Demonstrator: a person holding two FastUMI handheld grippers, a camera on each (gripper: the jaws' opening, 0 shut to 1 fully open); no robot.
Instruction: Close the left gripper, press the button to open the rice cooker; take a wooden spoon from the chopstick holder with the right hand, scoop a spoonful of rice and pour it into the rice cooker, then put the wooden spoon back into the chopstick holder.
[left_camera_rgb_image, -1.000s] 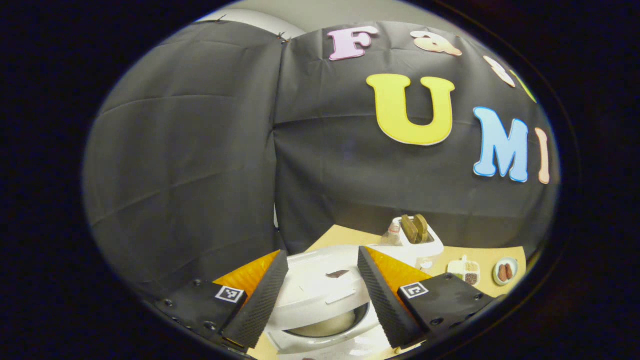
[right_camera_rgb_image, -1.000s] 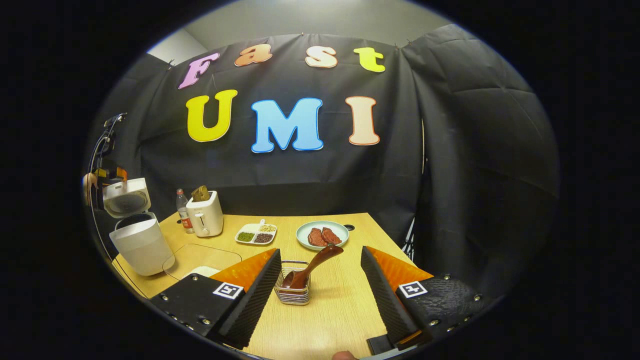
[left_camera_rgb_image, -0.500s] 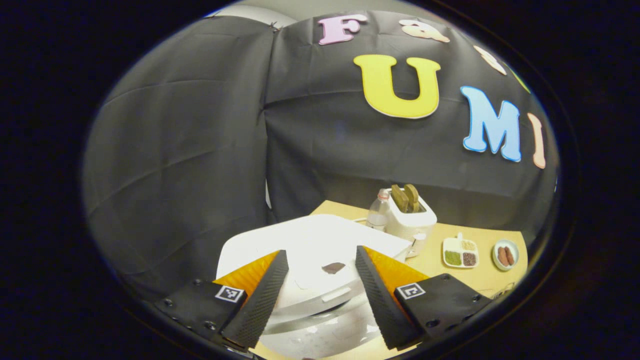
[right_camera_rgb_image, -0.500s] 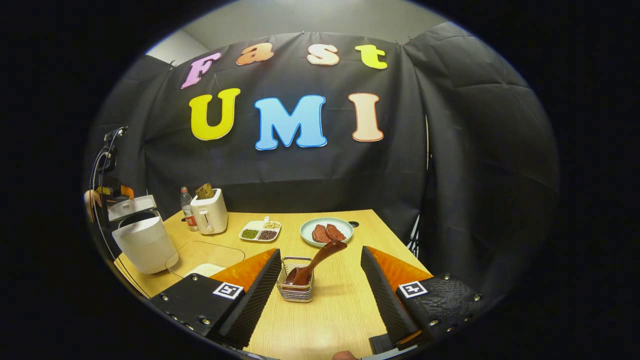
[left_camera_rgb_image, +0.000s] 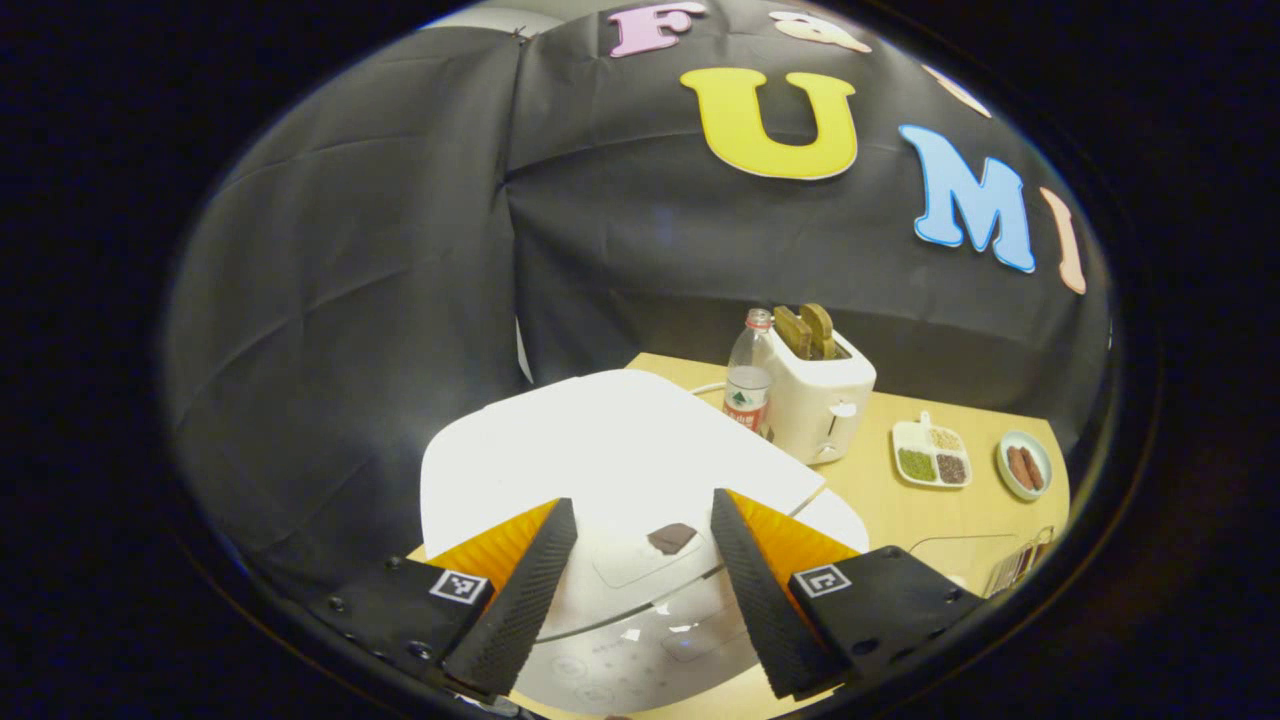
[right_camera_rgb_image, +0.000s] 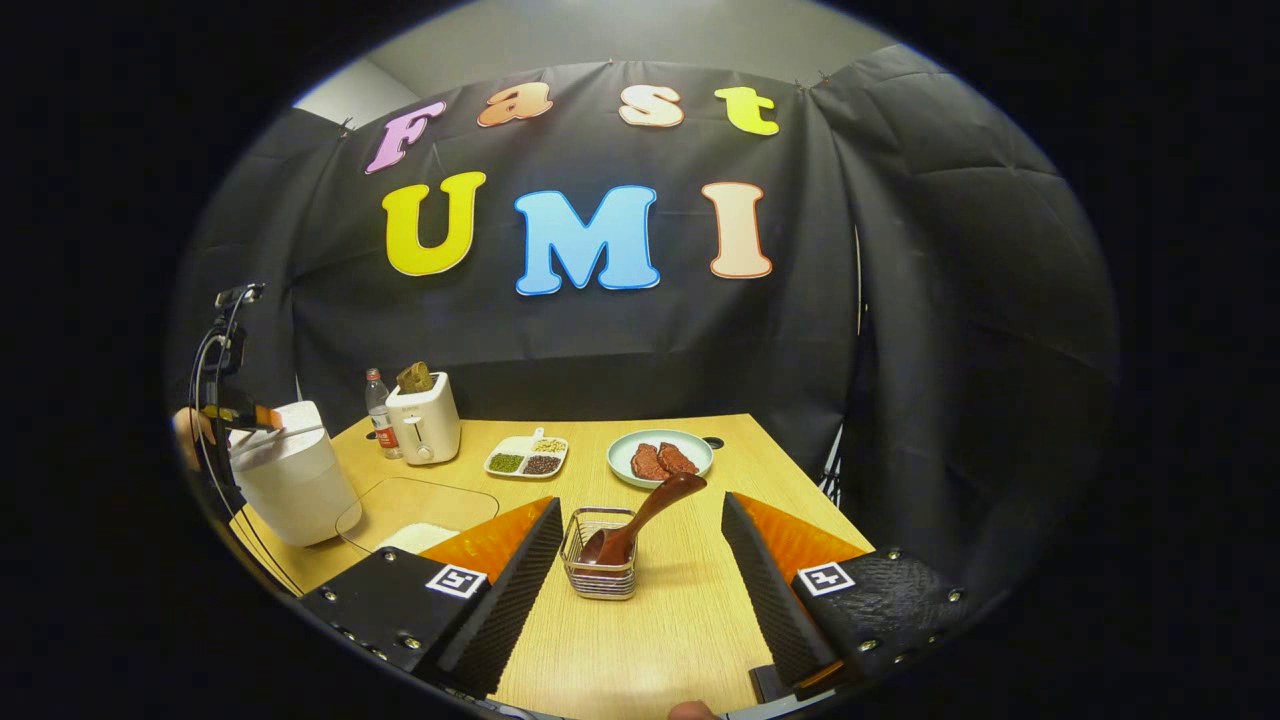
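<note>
Rice cooker (left_camera_rgb_image: 600, 450) lid has dropped shut over the last second — it stood open before. That undoes the opening step; I'd need to press the button again. Left gripper (left_camera_rgb_image: 635, 570) sits spread over the lid, holding nothing. Right gripper (right_camera_rgb_image: 640, 575) also spread, empty — wooden spoon (right_camera_rgb_image: 640, 515) still in the chopstick holder (right_camera_rgb_image: 598, 570) just ahead.

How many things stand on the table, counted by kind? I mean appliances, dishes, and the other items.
Appliances: 2, rice cooker, toaster
Dishes: 3, divided dish, meat plate, glass rice tray
Bottles: 1
Holders: 1, chopstick holder
Spoons: 1, wooden spoon
Total: 8
</note>
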